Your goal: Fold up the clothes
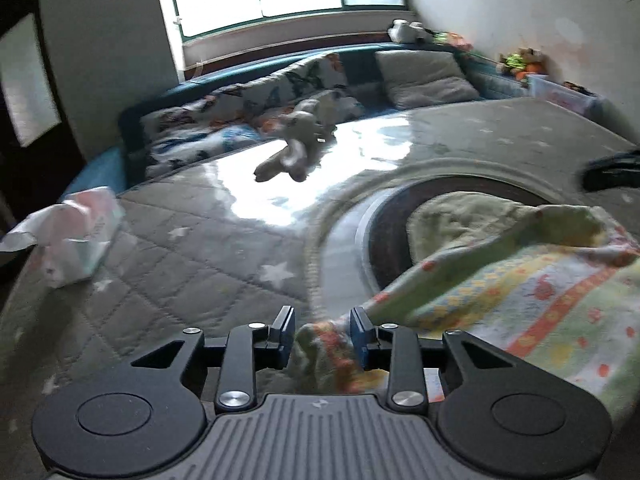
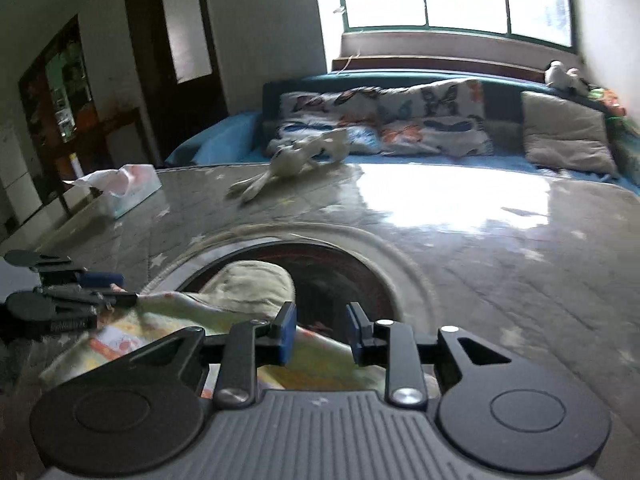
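The fold looks barely begun. The patterned garment [image 1: 532,288], a yellow-green cloth with orange and red print, lies rumpled on the glass-covered tabletop [image 1: 240,184], part of it draped over the dark round inset [image 1: 384,236] in the middle, with one loose flap turned back so its pale underside shows. The left tongs [image 1: 322,336] have a bunched corner of the cloth between the blue pads; the jaws stand partly apart with fabric filling the gap, so they seem to be gripping it, though how firmly I cannot tell. The right tongs [image 2: 321,334] hang over the near edge of the same garment [image 2: 248,280] with jaws apart and nothing pinched between them. No clean crease or squared edge shows anywhere, so by my reading the cloth has yet to be spread flat, and every fold remains. A tissue box [image 1: 76,236] and a soft toy [image 1: 296,148] sit well apart from the work.
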A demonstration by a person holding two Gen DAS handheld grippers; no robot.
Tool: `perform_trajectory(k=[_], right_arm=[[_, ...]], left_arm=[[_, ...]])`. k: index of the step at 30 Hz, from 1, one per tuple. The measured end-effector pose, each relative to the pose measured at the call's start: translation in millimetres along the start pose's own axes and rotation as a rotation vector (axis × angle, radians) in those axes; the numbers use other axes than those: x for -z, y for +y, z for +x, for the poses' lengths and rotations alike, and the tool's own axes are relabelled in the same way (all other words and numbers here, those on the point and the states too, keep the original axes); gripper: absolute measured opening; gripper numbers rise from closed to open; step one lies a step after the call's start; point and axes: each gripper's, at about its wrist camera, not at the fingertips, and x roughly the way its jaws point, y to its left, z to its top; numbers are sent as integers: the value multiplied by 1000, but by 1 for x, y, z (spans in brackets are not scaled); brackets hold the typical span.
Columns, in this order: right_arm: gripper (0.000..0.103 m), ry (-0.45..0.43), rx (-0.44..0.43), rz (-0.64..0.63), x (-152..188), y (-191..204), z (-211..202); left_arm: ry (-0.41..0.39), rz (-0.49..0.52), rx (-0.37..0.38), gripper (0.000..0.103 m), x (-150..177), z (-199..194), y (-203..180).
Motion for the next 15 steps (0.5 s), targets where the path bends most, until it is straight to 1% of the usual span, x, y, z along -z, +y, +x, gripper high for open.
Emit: perform_trajectory(k=[3, 6, 10, 11, 15], right_arm=[[27, 6, 35, 29, 17, -12, -16], [27, 28, 55, 53, 34, -21, -23], [27, 35, 58, 82, 41, -28, -21], [27, 34, 54, 91, 40, -29, -17], [27, 46, 27, 118, 37, -33, -3]], left_arm=[[-9, -37, -29, 34, -1, -6, 5], [-49, -41, -49, 33, -2, -25, 0], [-100, -51, -53, 33, 0, -47, -9], [-107, -55, -53, 33, 1, -51, -11], [-104, -82, -8, 33, 8, -62, -16]])
